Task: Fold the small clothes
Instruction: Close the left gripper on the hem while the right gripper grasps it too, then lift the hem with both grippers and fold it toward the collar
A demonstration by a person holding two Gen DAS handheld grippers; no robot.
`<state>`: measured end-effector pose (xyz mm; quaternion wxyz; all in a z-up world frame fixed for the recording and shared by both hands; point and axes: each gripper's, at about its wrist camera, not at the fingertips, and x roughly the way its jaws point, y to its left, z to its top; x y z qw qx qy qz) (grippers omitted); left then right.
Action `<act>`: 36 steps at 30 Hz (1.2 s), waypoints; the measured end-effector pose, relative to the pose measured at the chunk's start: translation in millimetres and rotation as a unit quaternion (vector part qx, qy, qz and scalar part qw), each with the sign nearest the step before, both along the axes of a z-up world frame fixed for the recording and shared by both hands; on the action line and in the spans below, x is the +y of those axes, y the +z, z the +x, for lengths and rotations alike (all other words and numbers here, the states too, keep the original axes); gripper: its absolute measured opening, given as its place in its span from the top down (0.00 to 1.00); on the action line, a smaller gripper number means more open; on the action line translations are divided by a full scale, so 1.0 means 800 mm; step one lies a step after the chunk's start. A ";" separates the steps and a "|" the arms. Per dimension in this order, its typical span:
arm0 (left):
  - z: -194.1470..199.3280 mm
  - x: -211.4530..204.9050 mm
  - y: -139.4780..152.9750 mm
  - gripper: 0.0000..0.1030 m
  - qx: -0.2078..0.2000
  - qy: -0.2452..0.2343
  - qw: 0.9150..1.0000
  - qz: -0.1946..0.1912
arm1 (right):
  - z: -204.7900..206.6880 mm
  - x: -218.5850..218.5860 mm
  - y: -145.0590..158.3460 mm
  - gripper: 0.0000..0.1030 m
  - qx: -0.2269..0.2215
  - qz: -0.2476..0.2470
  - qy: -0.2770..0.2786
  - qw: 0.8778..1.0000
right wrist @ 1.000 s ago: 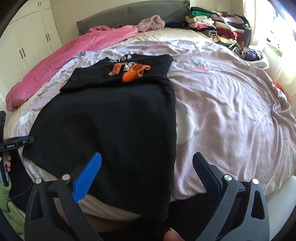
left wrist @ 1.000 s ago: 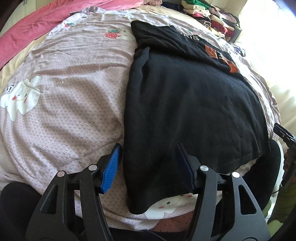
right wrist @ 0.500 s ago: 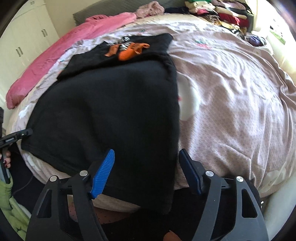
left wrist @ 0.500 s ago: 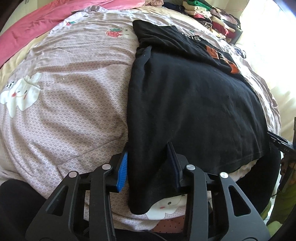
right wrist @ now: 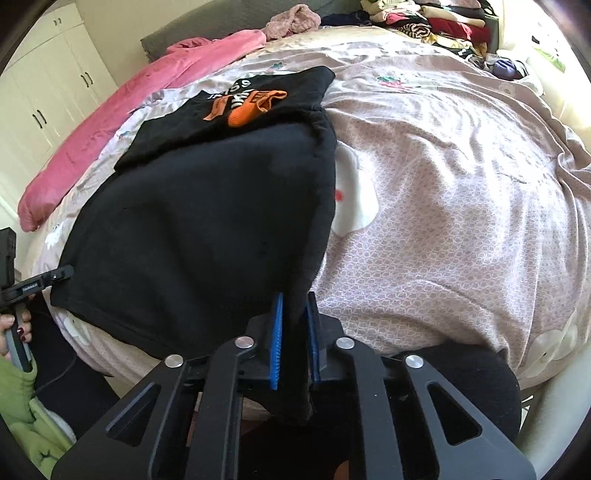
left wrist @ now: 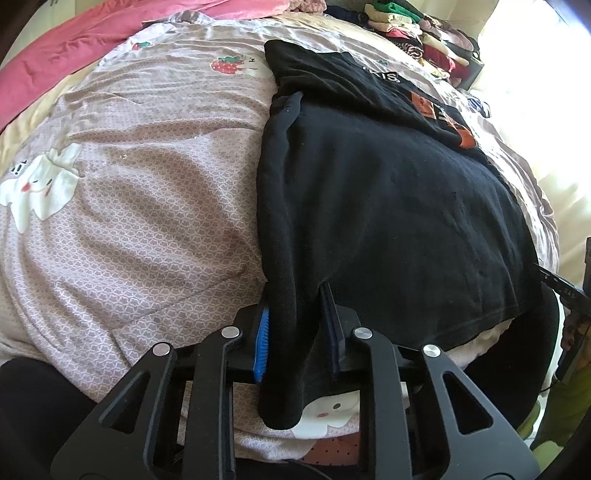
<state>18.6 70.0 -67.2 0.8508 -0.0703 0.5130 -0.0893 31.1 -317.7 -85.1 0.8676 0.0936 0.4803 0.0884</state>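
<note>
Both tools point steeply down at the near edge of the bed, one at each lower corner of the black T-shirt. The left tool stands at the shirt's left side edge; its jaws have just been closing, and the blue pad and the dark pad now pinch a fold of the black cloth between them. Below the pads the corner of the shirt hangs down over the bed's edge. The right tool stands at the opposite corner; its jaws have also just been closing and are now almost pressed together, with a thin bunch of the shirt's hem clamped between the two blue pads. The shirt lies flat on the pinkish patterned bedsheet, its far part folded over so that an orange print faces up. In the right wrist view a hand at the left border grips the handle of the other tool. A pink blanket lies along the far side of the bed, and a pile of folded clothes sits at the far corner.
</note>
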 end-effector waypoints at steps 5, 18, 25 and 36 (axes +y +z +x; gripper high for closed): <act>0.003 0.003 -0.005 0.84 0.007 0.001 1.000 -0.007 | 0.008 0.006 -0.012 0.81 0.013 0.005 0.005 1.000; -0.001 0.012 0.042 0.96 -0.037 -0.001 0.998 -0.052 | -0.001 0.010 0.069 0.92 -0.091 0.000 0.026 0.996; 0.027 0.022 0.081 0.96 -0.067 0.004 0.995 -0.079 | 0.017 0.008 0.113 0.92 -0.137 0.006 0.017 0.990; 0.102 0.027 0.126 0.96 -0.099 0.018 0.992 -0.081 | 0.069 -0.009 0.153 0.92 -0.172 0.022 -0.024 0.984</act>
